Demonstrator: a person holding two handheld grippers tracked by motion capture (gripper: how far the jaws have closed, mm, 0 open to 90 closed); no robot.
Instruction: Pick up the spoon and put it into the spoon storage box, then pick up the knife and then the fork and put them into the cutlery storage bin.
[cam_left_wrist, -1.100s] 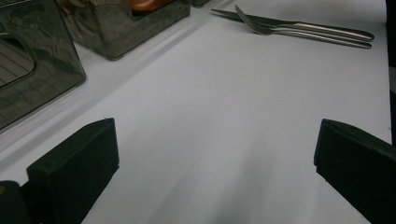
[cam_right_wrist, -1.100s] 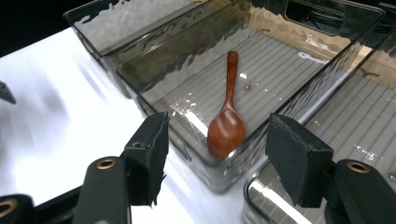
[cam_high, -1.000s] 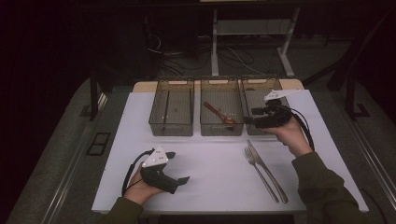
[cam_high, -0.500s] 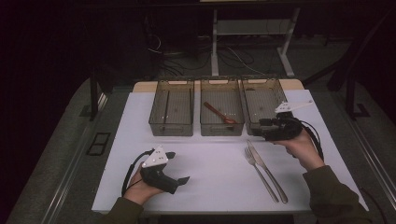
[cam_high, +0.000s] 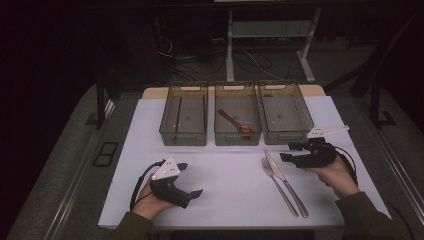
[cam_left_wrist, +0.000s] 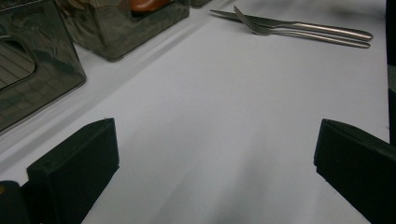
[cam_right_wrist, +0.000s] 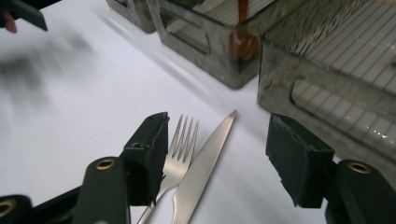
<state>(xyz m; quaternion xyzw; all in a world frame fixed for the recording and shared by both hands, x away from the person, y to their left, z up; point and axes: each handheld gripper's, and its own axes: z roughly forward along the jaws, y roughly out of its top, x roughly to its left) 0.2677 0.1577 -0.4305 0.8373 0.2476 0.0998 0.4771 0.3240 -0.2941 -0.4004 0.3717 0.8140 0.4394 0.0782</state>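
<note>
Toward the lower left of the high view, the left gripper (cam_high: 192, 193) rests on the white table sheet (cam_high: 235, 180), held by the person's left hand (cam_high: 150, 202); its own view shows its two black jaws set wide apart over bare white surface, holding nothing. Across the upper middle of the high view stand three smoky transparent plastic bins in a row: the left bin (cam_high: 184, 121), the middle bin (cam_high: 237, 120) with a reddish-brown wooden spoon (cam_high: 235, 121) lying slantwise inside it, and the right bin (cam_high: 284, 119). Below the right bin, in the right half of the frame, a silver metal fork (cam_high: 278, 185) and a silver metal table knife (cam_high: 286, 181) lie side by side on the sheet, just beside each other, tips toward the bins. Just to the right of their tips sits the right gripper (cam_high: 287, 151), held in the person's right hand (cam_high: 337, 172) and pointing left toward them. In the right gripper view its jaws stand open, the fork's tines (cam_right_wrist: 183, 140) and the knife's blade (cam_right_wrist: 208, 154) lying between them, gripped by neither; whether the jaws touch the cutlery I cannot tell.
</note>
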